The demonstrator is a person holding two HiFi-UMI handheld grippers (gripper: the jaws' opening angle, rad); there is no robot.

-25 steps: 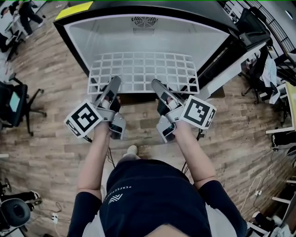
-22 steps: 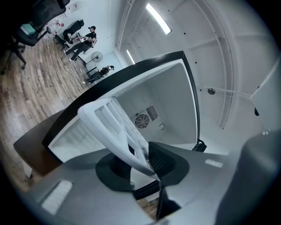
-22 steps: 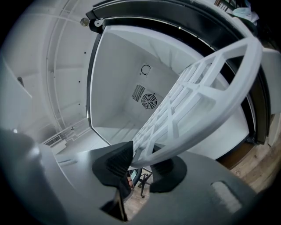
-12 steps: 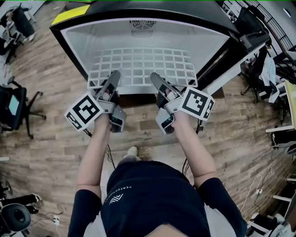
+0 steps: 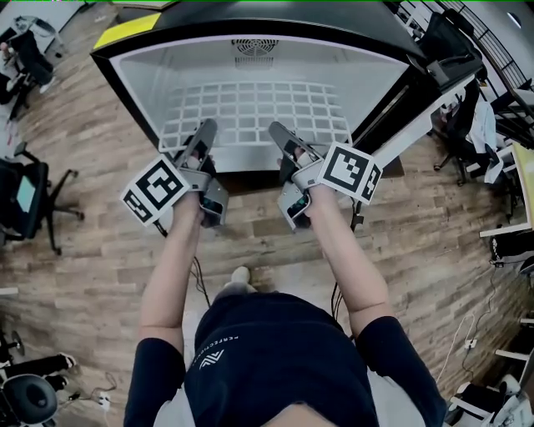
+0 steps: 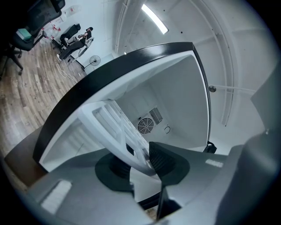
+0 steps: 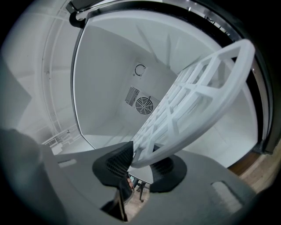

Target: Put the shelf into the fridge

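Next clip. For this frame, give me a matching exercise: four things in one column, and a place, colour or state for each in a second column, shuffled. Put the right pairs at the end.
Things:
1. shelf
2. fan grille
3. right gripper
4. floor

Descriptions:
a. brown wood planks
b. round, on the back wall of the fridge
c. white open grid, reaching into the fridge
d. closed on the shelf's near edge

Pairs: 1-c, 2-b, 3-d, 4-a
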